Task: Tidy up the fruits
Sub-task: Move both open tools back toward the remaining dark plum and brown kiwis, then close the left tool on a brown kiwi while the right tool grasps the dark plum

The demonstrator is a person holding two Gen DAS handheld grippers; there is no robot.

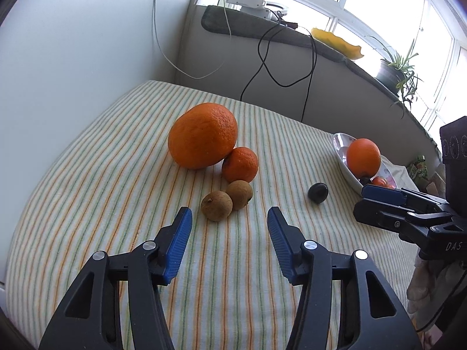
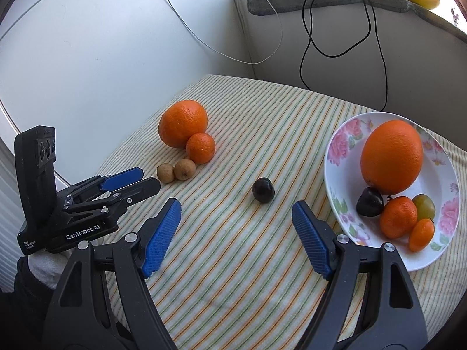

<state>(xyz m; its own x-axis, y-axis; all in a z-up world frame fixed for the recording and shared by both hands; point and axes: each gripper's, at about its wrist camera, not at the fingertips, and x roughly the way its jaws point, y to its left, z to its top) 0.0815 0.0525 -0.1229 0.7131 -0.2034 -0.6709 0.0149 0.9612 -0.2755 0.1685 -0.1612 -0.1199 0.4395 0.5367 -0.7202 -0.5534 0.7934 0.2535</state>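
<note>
two large oranges (image 2: 183,123), two mandarins (image 2: 200,148), two longans (image 2: 165,173), two dark plums (image 2: 263,190), one plate (image 2: 344,143)

On the black plastic body of the left gripper (image 2: 140,182), seen in the right wrist view, the white brand "GenRobot.AI" is printed, and beside it a small white label "Data Acquisition System" is read. On the black plastic body of the right gripper (image 1: 379,194), seen in the left wrist view, only the white letters "DAS" are read. No other text is legible.
</note>
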